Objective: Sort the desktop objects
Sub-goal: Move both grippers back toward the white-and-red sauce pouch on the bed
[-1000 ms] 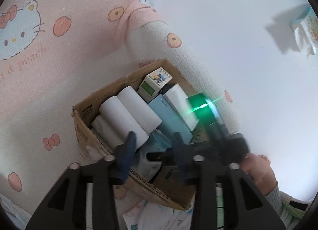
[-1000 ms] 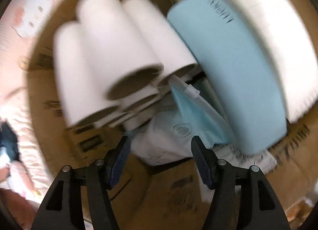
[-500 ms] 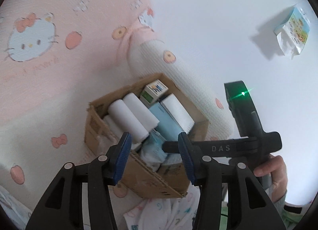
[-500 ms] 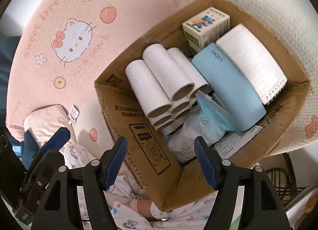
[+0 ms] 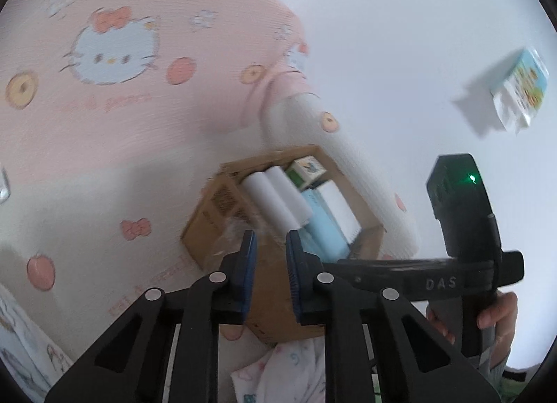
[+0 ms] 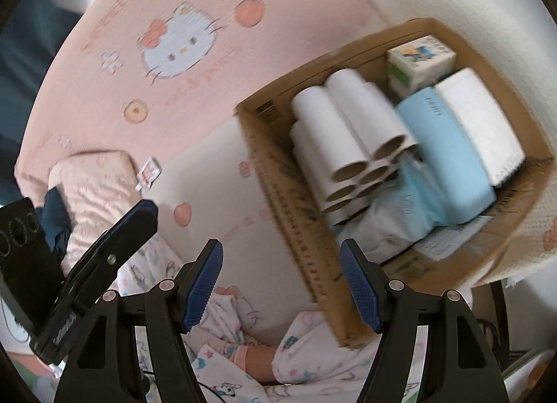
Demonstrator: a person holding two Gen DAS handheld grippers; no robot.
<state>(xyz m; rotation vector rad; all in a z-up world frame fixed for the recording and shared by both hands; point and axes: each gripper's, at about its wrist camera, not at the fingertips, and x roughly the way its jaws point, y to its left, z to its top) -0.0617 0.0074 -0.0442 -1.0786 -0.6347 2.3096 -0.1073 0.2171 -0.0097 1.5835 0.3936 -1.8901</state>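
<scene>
Right wrist view: the cardboard box point(image 6: 278, 173) already looks packed, so the sorting seems close to done. White paper tubes point(image 6: 351, 131) with brown hollow cores are stacked along its left wall; a smooth pale-blue pack point(image 6: 449, 152) and a white ribbed pack point(image 6: 484, 121) lie along the right wall, a small printed carton point(image 6: 421, 58) sits in the far corner, and crinkly plastic pouches point(image 6: 393, 218) lie at the near edge. The right gripper point(image 6: 282, 284) is spread and empty, outside the box. The left gripper point(image 5: 269, 263) is closing on nothing. The box rests on a soft waffle-weave pink blanket point(image 6: 195, 96).

Matt corrugated cardboard box point(image 6: 278, 173), paper tubes point(image 6: 348, 124)
</scene>
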